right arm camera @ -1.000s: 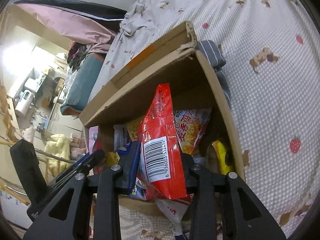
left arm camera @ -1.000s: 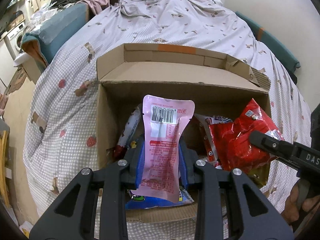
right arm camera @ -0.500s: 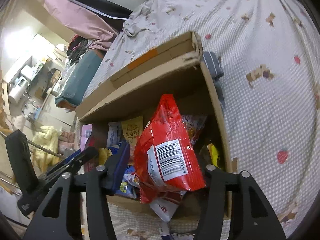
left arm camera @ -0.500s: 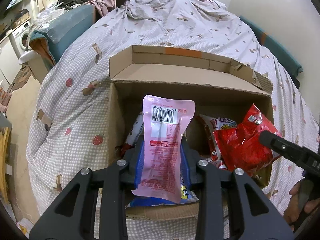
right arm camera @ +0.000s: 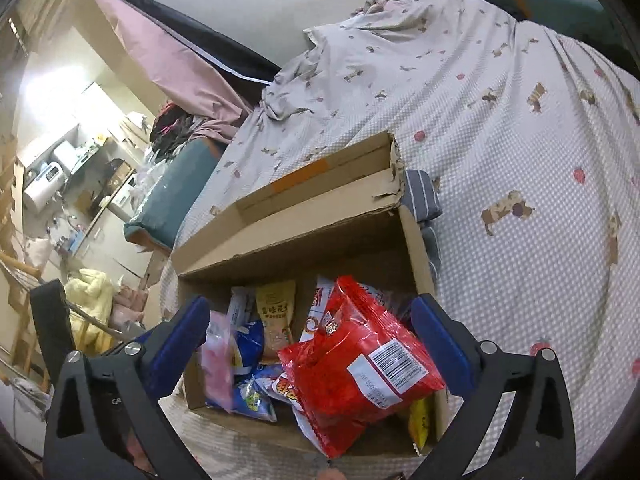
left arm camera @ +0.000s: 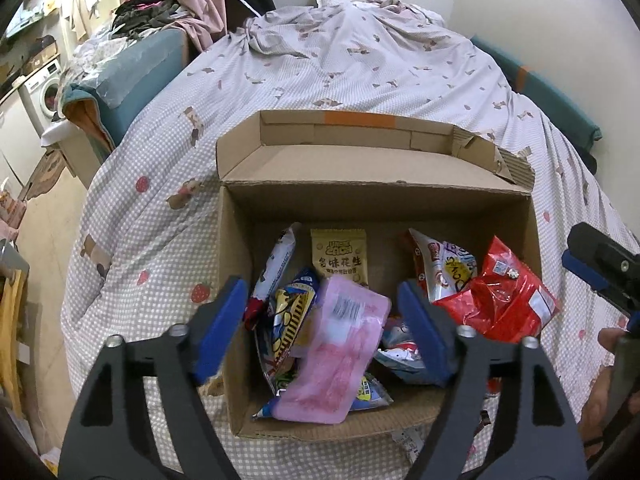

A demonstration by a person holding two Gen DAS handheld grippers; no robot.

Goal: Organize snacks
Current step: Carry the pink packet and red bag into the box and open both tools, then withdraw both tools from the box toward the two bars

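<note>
Left gripper (left arm camera: 322, 312): fingers released. They have just been opening, and the pink packet (left arm camera: 340, 344) lies between them untouched, tilted across the other snacks at the near-left of the cardboard box (left arm camera: 236, 272).

At twelve o'clock from the pink packet a yellow peanut packet (left arm camera: 339, 258) leans on the far wall. At ten o'clock from it stands a white wrapper (left arm camera: 276, 264).

At three o'clock, the red bag (left arm camera: 500, 304) rests on the right-hand pile.

Right gripper (right arm camera: 310, 334): fingers fully spread, likewise just opened. The red bag (right arm camera: 352, 364) sits between them, clear of both pads, propped against the near wall of the box, barcode upward.

The box stands on the bed (right arm camera: 520, 160), flaps open.

Judgement: the step in hand is the release of both packets into the box. To finish it well, lift each gripper straight up and back, fingers kept wide, so that no pad catches a foil edge. The red bag sits high near the rim and could tip out; a light nudge inward would be prudent.
</note>
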